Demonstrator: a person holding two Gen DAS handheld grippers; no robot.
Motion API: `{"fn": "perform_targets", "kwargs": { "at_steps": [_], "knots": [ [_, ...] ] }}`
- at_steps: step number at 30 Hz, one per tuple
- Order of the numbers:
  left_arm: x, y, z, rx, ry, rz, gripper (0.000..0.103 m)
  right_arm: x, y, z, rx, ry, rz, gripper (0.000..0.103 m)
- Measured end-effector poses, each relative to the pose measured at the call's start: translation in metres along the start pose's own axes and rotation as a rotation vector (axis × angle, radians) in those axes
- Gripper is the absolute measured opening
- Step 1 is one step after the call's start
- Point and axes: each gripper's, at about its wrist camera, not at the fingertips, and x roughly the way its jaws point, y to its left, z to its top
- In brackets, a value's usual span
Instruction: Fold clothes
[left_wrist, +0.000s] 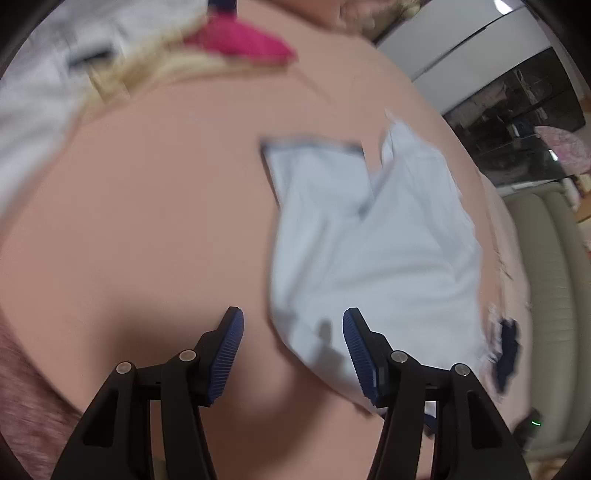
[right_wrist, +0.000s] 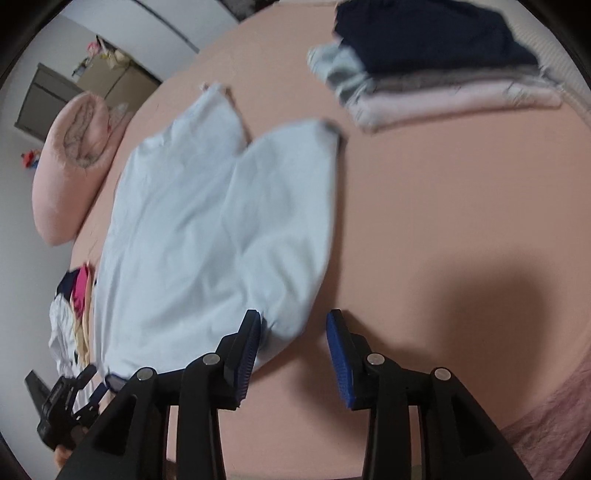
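Observation:
A pale blue T-shirt (left_wrist: 373, 251) with dark trim lies spread on the pink bed sheet (left_wrist: 147, 229). It also shows in the right wrist view (right_wrist: 207, 236), sleeves pointing away. My left gripper (left_wrist: 293, 343) is open and empty, hovering over the shirt's near left edge. My right gripper (right_wrist: 293, 350) is open and empty over the shirt's near corner; its left finger (right_wrist: 247, 354) overlaps the cloth. The left gripper (right_wrist: 88, 395) also shows at the lower left of the right wrist view, by the shirt's dark-trimmed corner.
A stack of folded clothes (right_wrist: 443, 74), navy on top, grey and pink below, lies at the far right. Unfolded clothes, white, pink and yellow (left_wrist: 229, 40), lie in a heap (right_wrist: 74, 314). A pink pillow (right_wrist: 70, 162) lies at the bed edge. Furniture (left_wrist: 517, 122) stands beyond.

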Motion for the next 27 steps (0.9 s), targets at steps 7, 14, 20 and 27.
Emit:
{"fn": "perform_targets", "kwargs": {
  "at_steps": [7, 14, 20, 27],
  "knots": [
    [0.018, -0.027, -0.023, 0.035, 0.125, -0.143, 0.053, 0.000, 0.010, -0.001, 0.036, 0.049, 0.109, 0.040],
    [0.019, -0.023, -0.025, 0.039, 0.103, -0.142, 0.046, 0.004, 0.030, -0.011, -0.018, 0.037, 0.161, 0.040],
    [0.001, -0.042, -0.036, 0.229, 0.070, -0.033, 0.004, 0.007, 0.047, -0.019, -0.066, 0.025, 0.205, 0.005],
    [-0.001, -0.040, -0.052, 0.304, 0.120, -0.005, 0.005, -0.014, 0.028, -0.041, -0.069, 0.006, 0.164, 0.004]
  ]
}}
